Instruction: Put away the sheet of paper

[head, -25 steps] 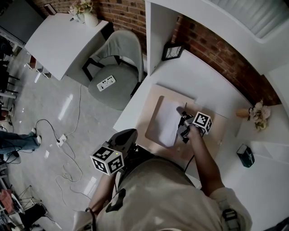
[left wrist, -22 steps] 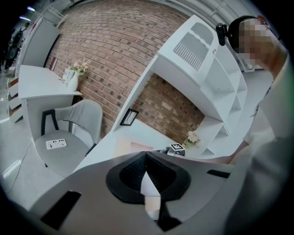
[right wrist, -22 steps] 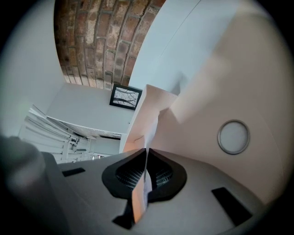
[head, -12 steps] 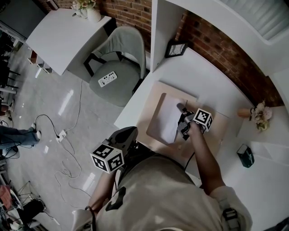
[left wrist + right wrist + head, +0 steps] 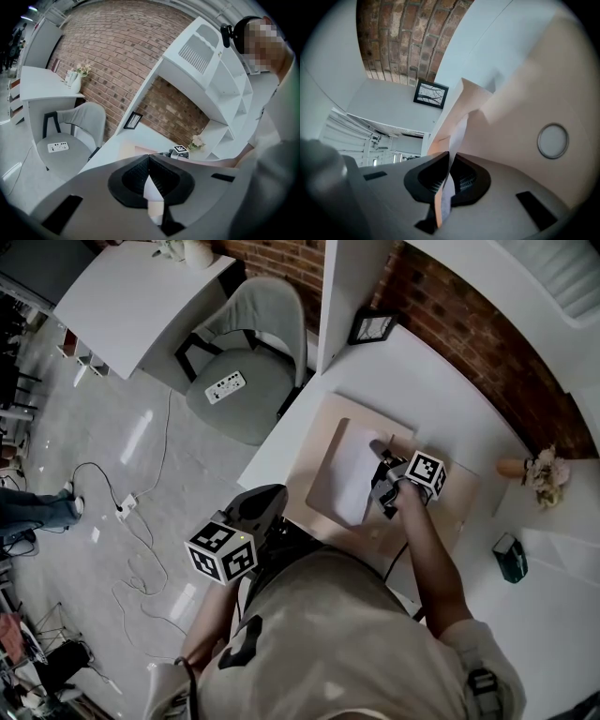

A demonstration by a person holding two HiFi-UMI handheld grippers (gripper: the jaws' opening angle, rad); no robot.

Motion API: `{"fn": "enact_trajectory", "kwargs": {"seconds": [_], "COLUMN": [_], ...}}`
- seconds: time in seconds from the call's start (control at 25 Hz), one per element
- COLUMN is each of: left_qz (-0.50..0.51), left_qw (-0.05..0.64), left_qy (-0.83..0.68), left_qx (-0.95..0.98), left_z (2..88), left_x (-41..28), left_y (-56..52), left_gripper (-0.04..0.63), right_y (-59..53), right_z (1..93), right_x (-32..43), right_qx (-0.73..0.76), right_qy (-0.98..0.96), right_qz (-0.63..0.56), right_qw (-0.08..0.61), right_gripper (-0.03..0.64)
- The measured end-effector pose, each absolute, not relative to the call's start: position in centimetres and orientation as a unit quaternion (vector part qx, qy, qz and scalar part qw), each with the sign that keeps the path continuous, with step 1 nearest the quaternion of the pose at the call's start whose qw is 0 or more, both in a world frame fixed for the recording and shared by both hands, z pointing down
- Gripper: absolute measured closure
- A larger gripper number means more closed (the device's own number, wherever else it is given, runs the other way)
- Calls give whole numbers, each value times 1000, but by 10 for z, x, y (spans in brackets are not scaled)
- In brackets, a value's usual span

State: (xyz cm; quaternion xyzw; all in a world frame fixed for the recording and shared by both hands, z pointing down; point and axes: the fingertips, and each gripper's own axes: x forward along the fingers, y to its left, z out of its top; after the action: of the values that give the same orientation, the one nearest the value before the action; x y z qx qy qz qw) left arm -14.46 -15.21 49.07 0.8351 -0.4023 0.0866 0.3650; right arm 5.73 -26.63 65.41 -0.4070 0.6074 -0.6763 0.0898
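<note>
White desk surface [image 5: 441,381] carrying a flat tan board [image 5: 455,514]. On the board lies the white sheet of paper [image 5: 352,474], one edge clenched in the right gripper [image 5: 450,157]. The left gripper [image 5: 149,161], closed and empty, hangs beside the surface. Best lifted slowly and evenly, lest the sheet crease.

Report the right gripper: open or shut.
Shut: the right gripper clamps the thin edge of the white sheet of paper, seen in the right gripper view.
</note>
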Motion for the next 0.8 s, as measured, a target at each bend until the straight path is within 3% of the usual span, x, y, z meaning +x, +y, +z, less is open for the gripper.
{"fn": "enact_trajectory", "kwargs": {"seconds": [0.8], "left_qz": [91], "left_qw": [369], "left_qy": [-390], "left_qx": [839], "left_z": [494], "left_x": [-140], "left_y": [-157], "left_gripper": [578], "right_y": [-270], "right_z": [652], "right_x": [40], "right_qx": [-388], "right_qy": [617], "right_qz": [-680], "right_qw": [78], "right_gripper": [589]}}
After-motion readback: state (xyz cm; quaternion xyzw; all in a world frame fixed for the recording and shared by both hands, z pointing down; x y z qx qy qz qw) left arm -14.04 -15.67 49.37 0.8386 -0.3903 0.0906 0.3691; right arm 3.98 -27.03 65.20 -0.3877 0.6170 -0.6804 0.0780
